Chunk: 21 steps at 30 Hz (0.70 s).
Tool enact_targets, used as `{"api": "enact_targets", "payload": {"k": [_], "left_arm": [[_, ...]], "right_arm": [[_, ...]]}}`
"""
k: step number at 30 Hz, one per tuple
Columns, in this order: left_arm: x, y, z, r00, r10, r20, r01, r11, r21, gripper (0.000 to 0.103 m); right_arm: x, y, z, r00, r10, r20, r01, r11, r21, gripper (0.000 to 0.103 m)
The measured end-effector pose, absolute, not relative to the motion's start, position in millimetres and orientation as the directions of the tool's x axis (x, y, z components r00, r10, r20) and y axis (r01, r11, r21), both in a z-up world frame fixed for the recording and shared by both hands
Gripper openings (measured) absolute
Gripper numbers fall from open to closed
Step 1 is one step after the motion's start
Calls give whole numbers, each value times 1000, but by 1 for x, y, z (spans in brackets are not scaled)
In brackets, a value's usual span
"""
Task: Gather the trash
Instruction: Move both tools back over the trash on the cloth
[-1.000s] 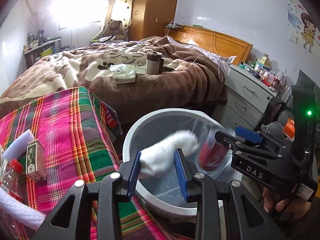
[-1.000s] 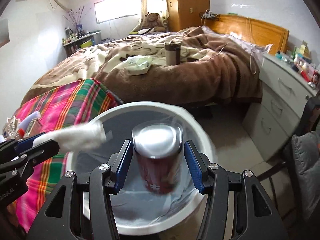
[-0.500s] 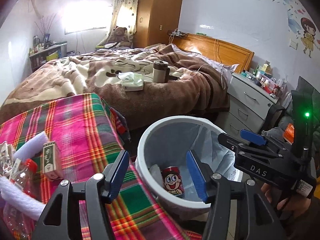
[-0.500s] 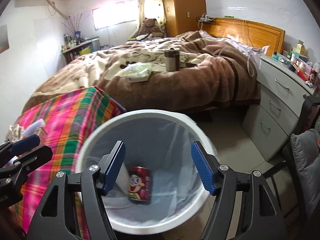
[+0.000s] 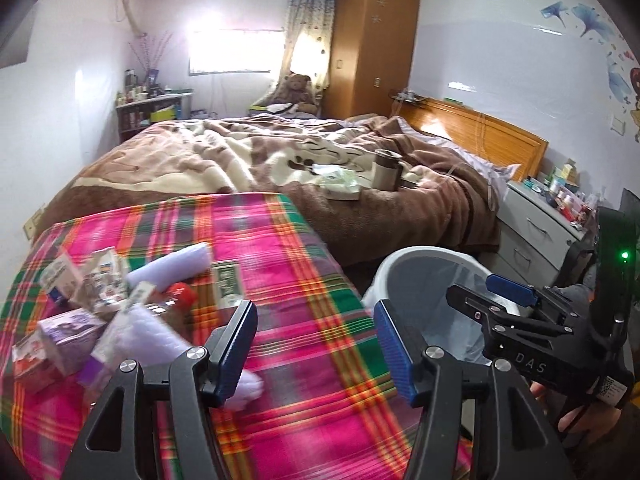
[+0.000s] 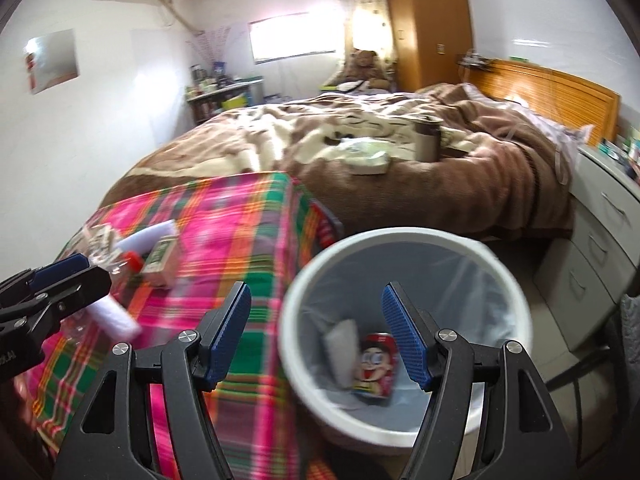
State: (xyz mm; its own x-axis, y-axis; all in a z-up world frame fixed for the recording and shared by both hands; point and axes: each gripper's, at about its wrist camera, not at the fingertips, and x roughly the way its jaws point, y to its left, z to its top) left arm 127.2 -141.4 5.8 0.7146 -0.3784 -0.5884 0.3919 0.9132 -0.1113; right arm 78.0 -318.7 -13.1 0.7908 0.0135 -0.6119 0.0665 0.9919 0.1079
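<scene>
A red cartoon-face can (image 6: 374, 368) and a white wad (image 6: 340, 346) lie inside the lined white trash bin (image 6: 404, 240) beside the plaid-covered table (image 5: 304, 256). Both the left gripper (image 5: 316, 350) and the right gripper (image 6: 316, 334) stand wide, holding nothing.

The white bin (image 6: 404, 236) sat on the floor right beside the plaid-covered table (image 5: 280, 248), clear liner inside. A red cartoon can (image 6: 374, 364) lay at the bottom, next to a white wad (image 6: 340, 344). Boxes, a bottle and white rolls (image 5: 100, 304) were still piled on the table.
</scene>
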Motion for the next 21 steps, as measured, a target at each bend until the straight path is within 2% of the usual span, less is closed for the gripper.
{"api": "enact_targets", "payload": {"k": [21], "left_arm": [[139, 8, -18, 764, -183, -619, 127, 983, -134, 61]], "right_arm": [[104, -201, -35, 698, 275, -661, -275, 955, 106, 70]]}}
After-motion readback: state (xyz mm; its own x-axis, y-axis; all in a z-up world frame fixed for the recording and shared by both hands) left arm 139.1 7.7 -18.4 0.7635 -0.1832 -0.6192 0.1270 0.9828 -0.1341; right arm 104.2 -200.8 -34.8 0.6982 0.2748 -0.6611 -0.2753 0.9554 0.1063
